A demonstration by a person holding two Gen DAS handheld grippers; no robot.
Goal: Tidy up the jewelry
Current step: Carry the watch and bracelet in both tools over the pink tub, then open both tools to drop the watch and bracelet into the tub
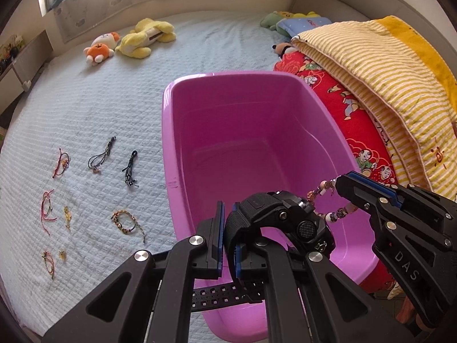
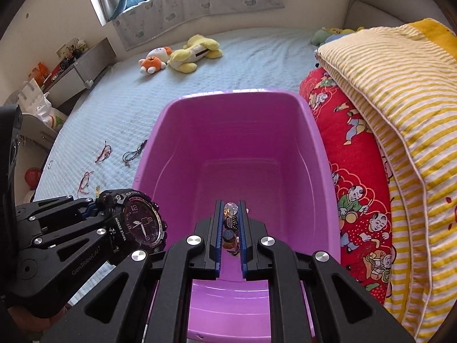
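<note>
Watch (image 2: 142, 223), chunky black, purple-tinted dial, strap perforated.

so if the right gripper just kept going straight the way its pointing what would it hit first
Most likely the bare floor of the pink tub. The right gripper, shut on the beaded bracelet, points down into it with nothing in between, though depth is hard to judge.

Your left hand-held gripper (image 1: 228, 245) tilts steeply down over the near edge of the pink tub (image 1: 171, 143), its jaws pinched tight on the strap of a black watch (image 1: 285, 220). Your right hand-held gripper (image 2: 231, 228) hangs just beside it over the same tub, angled down alike, its jaws clamped on a beaded bracelet (image 2: 230, 220). The two grippers sit close, not touching.
</note>
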